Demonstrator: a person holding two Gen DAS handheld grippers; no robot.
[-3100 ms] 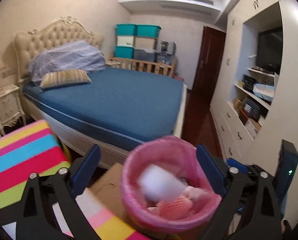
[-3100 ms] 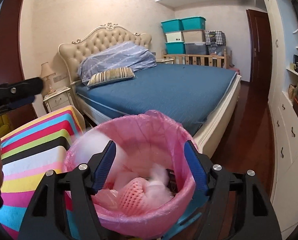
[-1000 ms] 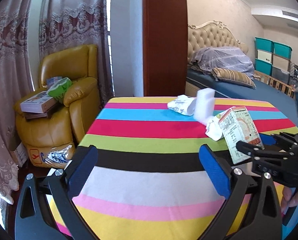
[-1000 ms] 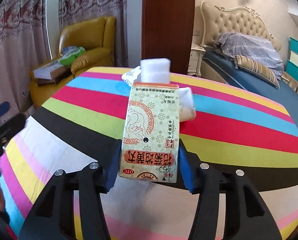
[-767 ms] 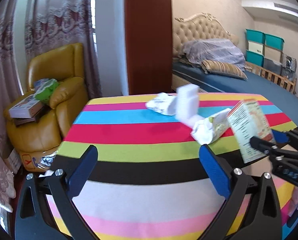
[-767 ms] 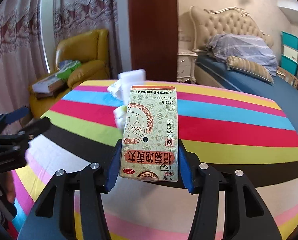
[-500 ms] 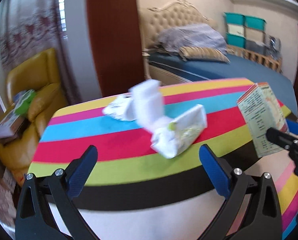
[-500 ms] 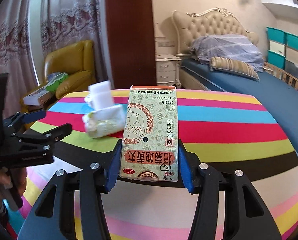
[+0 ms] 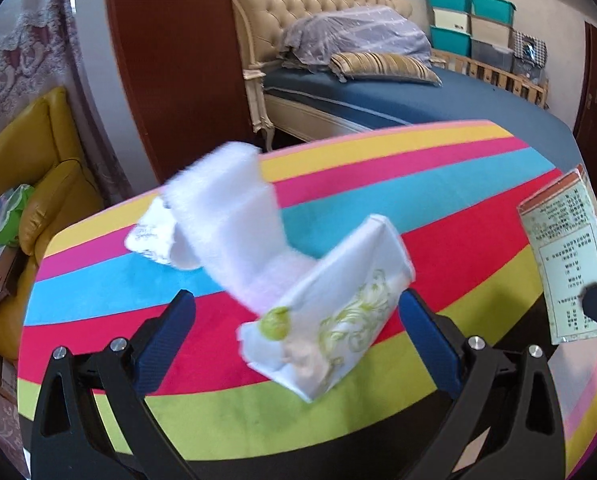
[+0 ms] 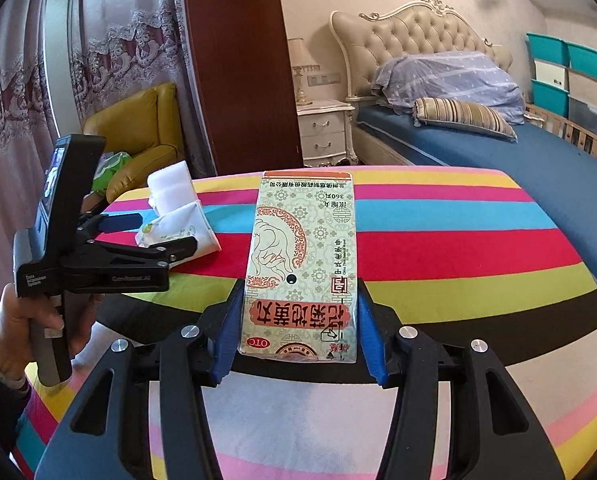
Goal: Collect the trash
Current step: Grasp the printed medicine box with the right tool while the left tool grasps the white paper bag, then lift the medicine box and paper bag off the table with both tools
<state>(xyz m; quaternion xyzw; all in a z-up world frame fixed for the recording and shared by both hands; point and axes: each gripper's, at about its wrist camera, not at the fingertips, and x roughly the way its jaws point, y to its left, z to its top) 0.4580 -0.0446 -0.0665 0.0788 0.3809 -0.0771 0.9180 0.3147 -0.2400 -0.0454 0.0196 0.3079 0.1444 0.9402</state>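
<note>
right gripper (image 10: 298, 330): jaws pinching the medicine box (image 10: 303, 264) at its lower end, a blue pad flat on each long side; box upright over the near table edge, print upside down to the camera
left gripper (image 9: 296, 330): jaws spread wide, nothing between the pads; tissue pack (image 9: 330, 316) sits in the gap just ahead of the tips, contact cannot be told
left gripper from right wrist view (image 10: 154, 236): seen side-on, tips at the tissue pack (image 10: 178, 226); lower finger covers the pack's near edge; a hand (image 10: 26, 320) grips the handle, wrist cut off at frame edge
medicine box from left wrist view (image 9: 566, 264): back panel with small print, cut by the right frame edge; a dark bit of the right gripper overlaps its lower corner
tissue pack: white with green print, tilted, one end raised; blurred in left wrist view
white foam block (image 9: 226, 216): behind and touching the pack, heavily blurred in left wrist view; sharper in right wrist view (image 10: 170, 186), standing upright
crumpled white wrapper (image 9: 152, 236): only left wrist view shows it, partly hidden behind the foam block; print on it unreadable
striped table (image 10: 458, 248): carries all the trash, which sits toward its left far side; near edge hidden under both grippers
yellow armchair (image 10: 138, 132): beyond the table on the left, partly hidden by the left gripper's body in right wrist view; clutter on its seat too blurred to name
bed (image 10: 538, 160): far right, blue sheet, striped pillow (image 10: 462, 114), tufted headboard
nightstand (image 10: 324, 132): only right wrist view shows it, beside the bed
</note>
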